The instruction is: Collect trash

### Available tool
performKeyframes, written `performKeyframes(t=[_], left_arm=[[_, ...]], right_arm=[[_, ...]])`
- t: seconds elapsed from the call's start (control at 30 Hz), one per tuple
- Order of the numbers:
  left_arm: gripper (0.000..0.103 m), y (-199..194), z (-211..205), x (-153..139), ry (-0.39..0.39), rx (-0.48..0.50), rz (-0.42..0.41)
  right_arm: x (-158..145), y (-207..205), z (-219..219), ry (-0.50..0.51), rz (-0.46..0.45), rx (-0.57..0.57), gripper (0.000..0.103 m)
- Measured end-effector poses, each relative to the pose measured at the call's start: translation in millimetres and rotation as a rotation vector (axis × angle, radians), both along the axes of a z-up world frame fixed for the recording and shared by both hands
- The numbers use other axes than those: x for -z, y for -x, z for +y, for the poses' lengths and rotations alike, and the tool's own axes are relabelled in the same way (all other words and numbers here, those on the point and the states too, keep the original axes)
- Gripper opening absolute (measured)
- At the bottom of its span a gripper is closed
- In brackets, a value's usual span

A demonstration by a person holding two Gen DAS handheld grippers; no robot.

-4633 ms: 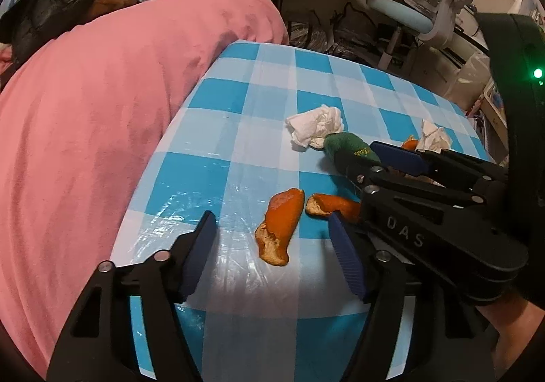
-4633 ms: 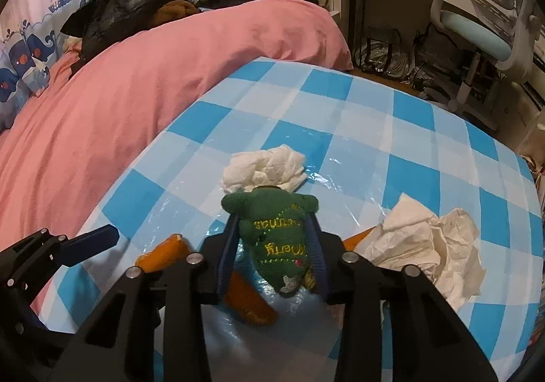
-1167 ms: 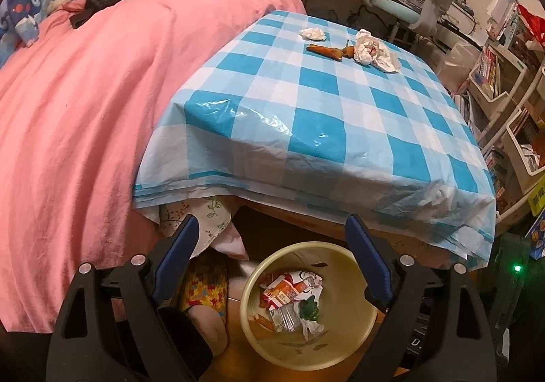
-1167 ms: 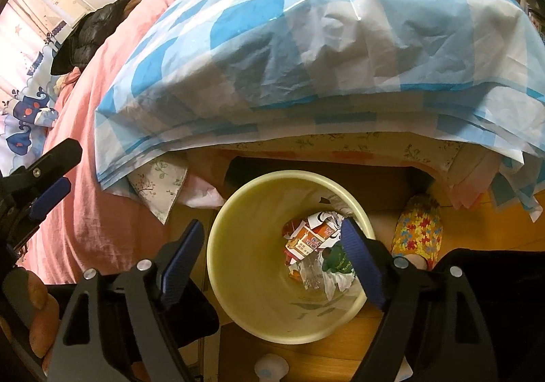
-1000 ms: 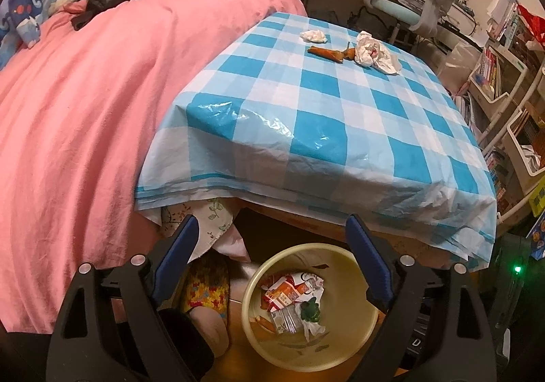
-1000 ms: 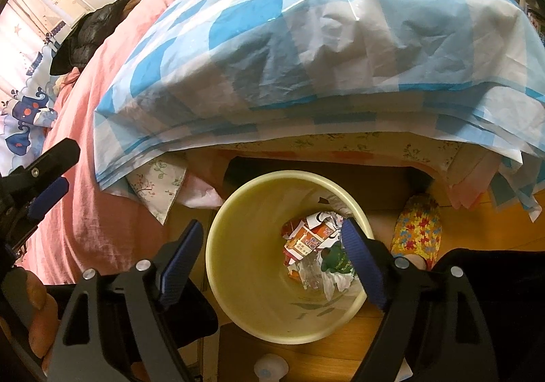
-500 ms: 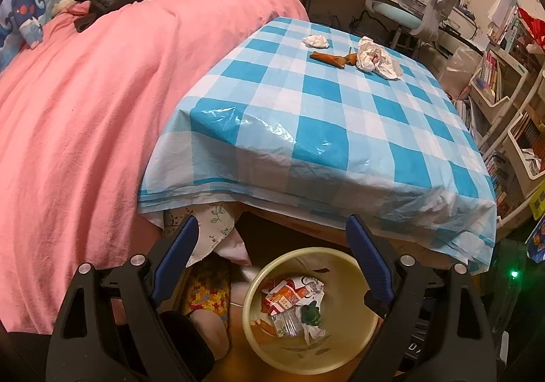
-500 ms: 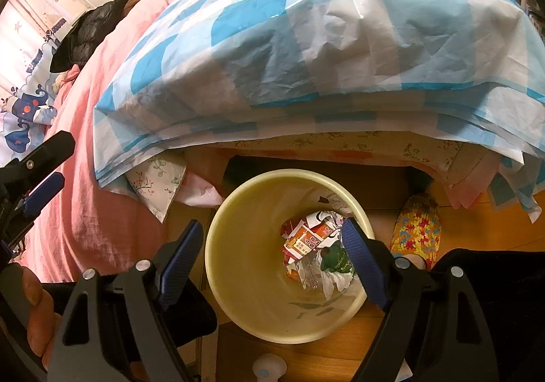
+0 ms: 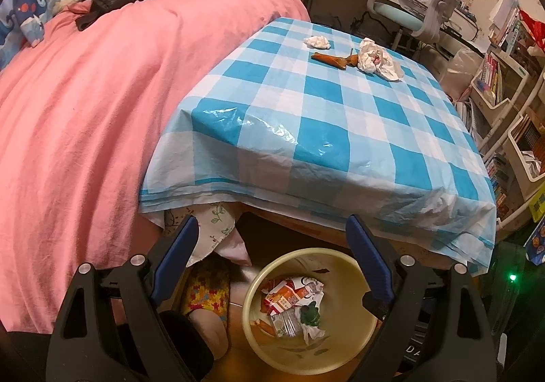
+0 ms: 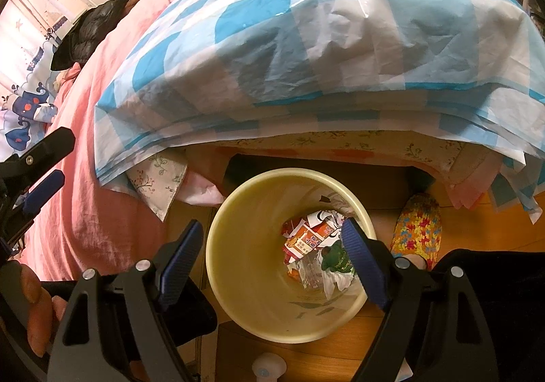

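Left hand-held gripper [image 9: 270, 254]: jaws spread wide with nothing between them, hanging over the floor just in front of the desk.
Right hand-held gripper [image 10: 272, 257]: also gaping and empty, poised right above the bin.
Bin [image 10: 238, 211]: pale yellow bucket on the wooden floor under the desk's near edge; wrappers and a small green item [image 10: 335, 259] already lie inside.
Trash left: on the far end of the checked tablecloth [image 9: 340, 116], a small tissue wad [image 9: 317, 41], an orange peel [image 9: 332, 59] and a larger crumpled tissue [image 9: 378, 59], the last two touching.
Tissues, handling: probably feather-light and soft; pinch through the bulky middle.
Peel, handling: likely light, leathery, a bit slick; grip across its narrow width.
Risk: the plastic cloth looks glossy, so pieces may slide.
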State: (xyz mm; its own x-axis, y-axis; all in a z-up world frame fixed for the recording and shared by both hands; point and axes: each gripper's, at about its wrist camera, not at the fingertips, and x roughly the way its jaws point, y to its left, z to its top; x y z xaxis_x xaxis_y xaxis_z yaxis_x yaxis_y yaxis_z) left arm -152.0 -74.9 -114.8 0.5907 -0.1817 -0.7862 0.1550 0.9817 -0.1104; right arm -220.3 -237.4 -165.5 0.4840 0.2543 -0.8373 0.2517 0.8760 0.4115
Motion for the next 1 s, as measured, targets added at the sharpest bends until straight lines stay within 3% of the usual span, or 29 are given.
performKeyframes(t=[1.0], left_arm=[[0.085, -1.6, 0.9, -0.2, 0.013, 0.002, 0.007]], right_arm=[[-1.3, -1.5, 6.4, 0.032, 0.000, -0.028, 0.080]])
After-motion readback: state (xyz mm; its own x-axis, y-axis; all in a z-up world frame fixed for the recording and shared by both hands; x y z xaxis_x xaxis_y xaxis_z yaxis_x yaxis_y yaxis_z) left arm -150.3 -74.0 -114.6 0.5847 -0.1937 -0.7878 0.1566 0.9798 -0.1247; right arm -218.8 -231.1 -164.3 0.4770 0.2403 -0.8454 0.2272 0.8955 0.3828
